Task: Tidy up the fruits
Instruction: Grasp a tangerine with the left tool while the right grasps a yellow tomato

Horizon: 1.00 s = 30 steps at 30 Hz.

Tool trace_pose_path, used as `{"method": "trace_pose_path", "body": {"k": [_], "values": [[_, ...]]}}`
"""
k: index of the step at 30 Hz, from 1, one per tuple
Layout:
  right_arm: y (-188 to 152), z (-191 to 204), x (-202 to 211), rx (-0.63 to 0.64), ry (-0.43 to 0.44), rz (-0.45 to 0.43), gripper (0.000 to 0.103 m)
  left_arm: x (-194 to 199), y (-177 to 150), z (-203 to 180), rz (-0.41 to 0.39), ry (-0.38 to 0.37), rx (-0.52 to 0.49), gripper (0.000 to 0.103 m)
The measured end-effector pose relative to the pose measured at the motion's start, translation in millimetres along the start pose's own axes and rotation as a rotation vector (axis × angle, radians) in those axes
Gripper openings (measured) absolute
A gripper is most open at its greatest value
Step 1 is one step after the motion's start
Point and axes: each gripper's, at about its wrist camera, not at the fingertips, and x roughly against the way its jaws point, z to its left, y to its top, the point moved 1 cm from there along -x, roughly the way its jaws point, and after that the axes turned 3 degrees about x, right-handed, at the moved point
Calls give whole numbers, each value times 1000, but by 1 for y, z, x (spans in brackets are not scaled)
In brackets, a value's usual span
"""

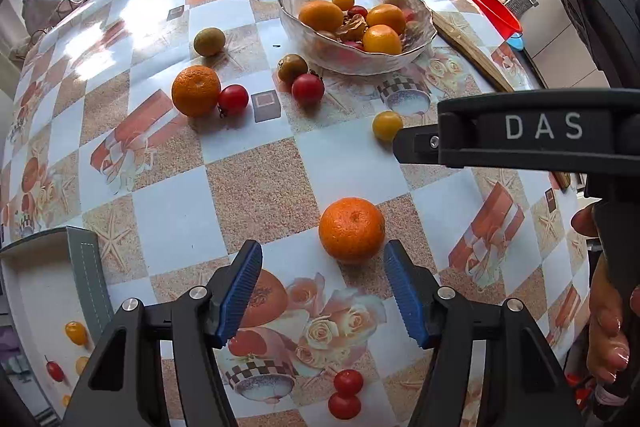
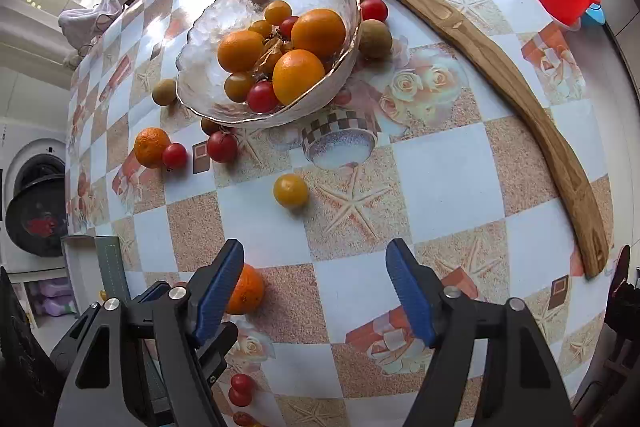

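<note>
left of the glass bowl (image 1: 416, 57) lie a mandarin (image 1: 196, 91) and a red tomato (image 1: 233, 100); the left gripper (image 1: 322, 291) stands apart, empty, a second mandarin (image 1: 352, 230) just beyond its pads. below the bowl sits a yellow tomato (image 2: 291, 191); the right gripper (image 2: 316, 291) gapes empty over the checked tablecloth (image 2: 432, 187).

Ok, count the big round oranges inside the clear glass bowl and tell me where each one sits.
3. In the right wrist view: one orange at the bowl's left, one at the right, one at the front. More could be hidden beneath.
</note>
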Motion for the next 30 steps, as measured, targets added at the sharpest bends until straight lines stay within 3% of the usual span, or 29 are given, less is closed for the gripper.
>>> {"method": "trace_pose_path", "body": {"k": [3, 10, 15, 17, 21, 30], "values": [[9, -2, -11, -4, 20, 17, 58, -8, 1, -3, 5, 12, 9, 65], [21, 6, -24, 34, 46, 12, 52, -23, 5, -16, 4, 18, -4, 65], [28, 13, -28, 70, 29, 9, 23, -30, 7, -13, 6, 20, 28, 65], [27, 14, -27, 80, 25, 9, 23, -34, 9, -11, 12, 11, 34, 64], [20, 5, -22, 57, 22, 2, 23, -35, 8, -8, 13, -36, 48, 40], [-19, -20, -2, -14, 36, 0, 23, -30, 0, 9, 39, -80, 42, 40]]}}
